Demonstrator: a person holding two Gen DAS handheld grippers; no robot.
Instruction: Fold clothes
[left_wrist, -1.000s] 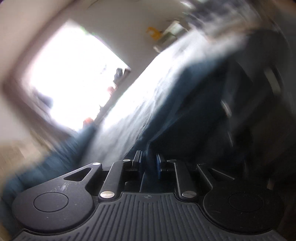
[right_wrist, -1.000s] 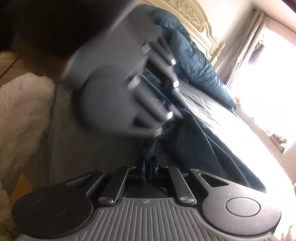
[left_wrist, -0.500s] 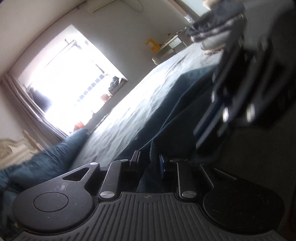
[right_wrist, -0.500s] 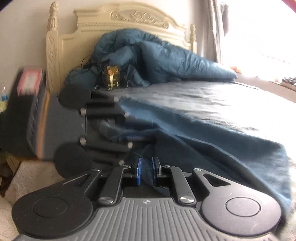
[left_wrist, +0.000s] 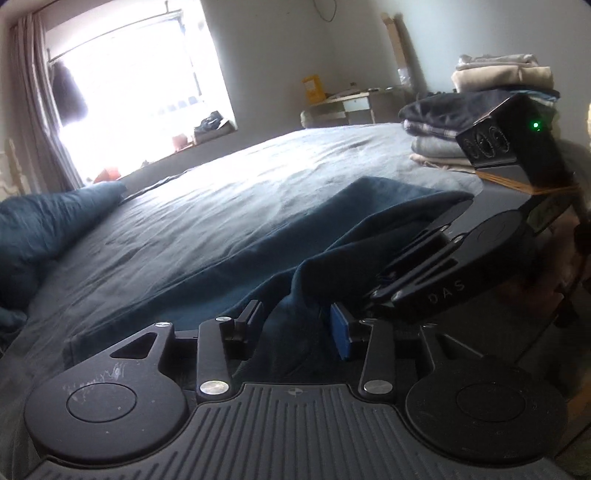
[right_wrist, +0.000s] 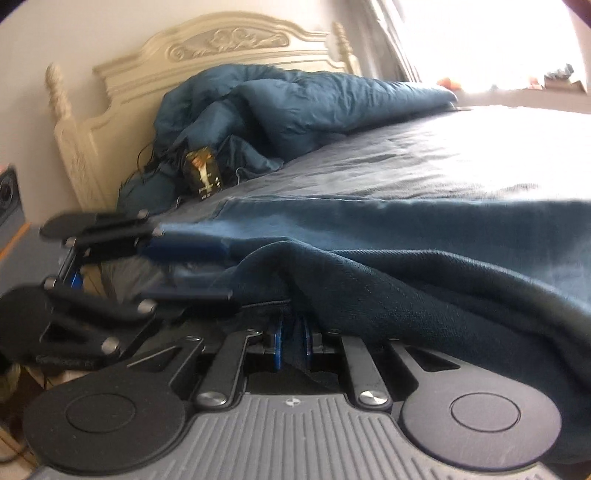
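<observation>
A dark blue garment (left_wrist: 332, 229) lies spread over the bed, its near edge bunched up at both grippers. My left gripper (left_wrist: 295, 325) has a fold of it hanging between its fingers; the jaws are opening and the blue pad (left_wrist: 340, 336) stands off the cloth. In the right wrist view my right gripper (right_wrist: 292, 345) is shut on the garment's (right_wrist: 406, 258) edge, which drapes over its right side. The right gripper (left_wrist: 384, 280) shows close by on the right of the left wrist view. The left gripper (right_wrist: 192, 262) appears blurred at the left of the right wrist view.
The bed's grey-blue sheet (left_wrist: 240, 177) stretches toward a bright window. A blue duvet (right_wrist: 295, 99) is heaped against the cream headboard (right_wrist: 221, 48), with a small dark packet (right_wrist: 203, 173) beside it. A stack of folded clothes (left_wrist: 461, 122) stands at the bed's far right corner.
Both views have rolled from steeply tilted to nearly level. The left jaws have spread apart around the fold. The garment's edge has come down onto the bed.
</observation>
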